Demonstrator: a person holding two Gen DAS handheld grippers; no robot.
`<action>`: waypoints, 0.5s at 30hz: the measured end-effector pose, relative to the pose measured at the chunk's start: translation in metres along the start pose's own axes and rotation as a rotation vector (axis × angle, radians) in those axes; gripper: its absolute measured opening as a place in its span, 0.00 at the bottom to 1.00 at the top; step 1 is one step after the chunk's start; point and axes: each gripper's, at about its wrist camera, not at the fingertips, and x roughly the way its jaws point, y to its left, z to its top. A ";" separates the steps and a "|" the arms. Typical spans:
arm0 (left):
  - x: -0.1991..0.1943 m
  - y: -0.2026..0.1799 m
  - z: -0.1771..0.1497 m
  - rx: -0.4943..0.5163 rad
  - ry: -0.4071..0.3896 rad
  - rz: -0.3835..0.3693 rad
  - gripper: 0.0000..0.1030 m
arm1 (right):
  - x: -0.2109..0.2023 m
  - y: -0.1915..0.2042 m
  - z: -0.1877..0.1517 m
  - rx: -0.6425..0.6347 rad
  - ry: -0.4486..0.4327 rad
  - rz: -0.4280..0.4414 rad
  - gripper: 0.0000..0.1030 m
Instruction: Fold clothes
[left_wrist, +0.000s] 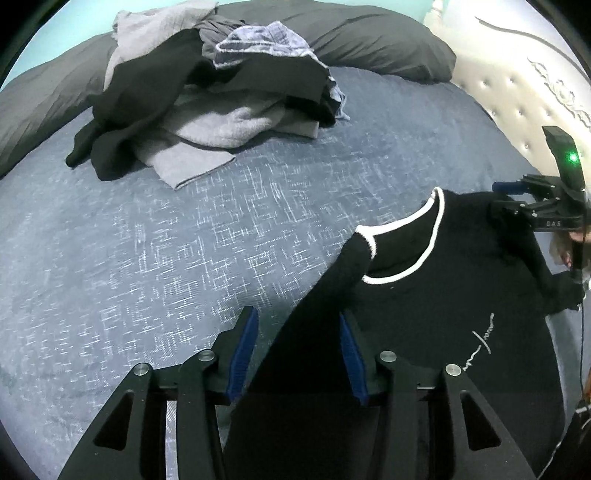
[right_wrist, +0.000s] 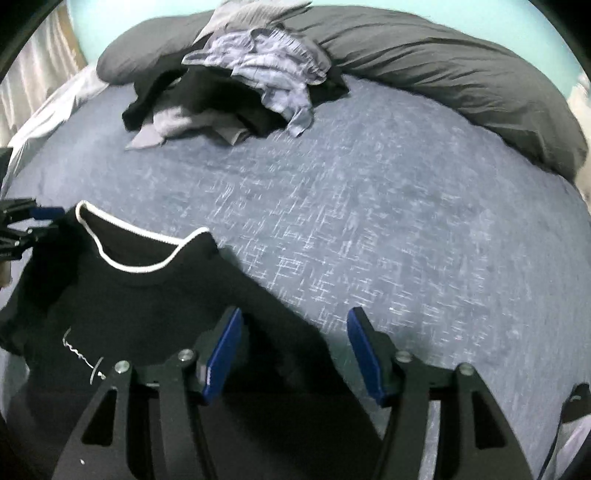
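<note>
A black shirt (left_wrist: 424, 314) with a white-trimmed neckline (left_wrist: 406, 271) and a small white script logo lies spread on the bed. My left gripper (left_wrist: 297, 312) stands open at the bottom of the left wrist view. The shirt's shoulder and sleeve run between its blue pads (left_wrist: 242, 350), and the jaws are not closed on them. In the right wrist view the same shirt (right_wrist: 147, 295) lies at the lower left. My right gripper (right_wrist: 295, 312) is open over its other shoulder edge. Each gripper shows at the edge of the other's view (left_wrist: 517, 188) (right_wrist: 40, 213).
A jumbled pile of clothes (left_wrist: 221, 92) (right_wrist: 240, 85), black, grey and pale blue, sits at the far side of the blue-grey bedspread (left_wrist: 184, 240) (right_wrist: 388, 221). A dark grey pillow (left_wrist: 369, 40) (right_wrist: 461, 74) lies behind it. A tufted white headboard (left_wrist: 517, 96) rises at the right.
</note>
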 end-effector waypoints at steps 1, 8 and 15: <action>0.002 0.001 0.000 0.001 -0.002 -0.002 0.46 | 0.004 0.001 0.000 -0.008 0.012 0.002 0.58; 0.010 -0.002 -0.003 0.018 0.006 -0.012 0.10 | 0.004 0.006 -0.003 -0.043 -0.019 -0.016 0.26; -0.006 -0.006 0.006 0.026 -0.031 0.038 0.07 | -0.008 0.010 -0.007 -0.064 -0.094 -0.048 0.10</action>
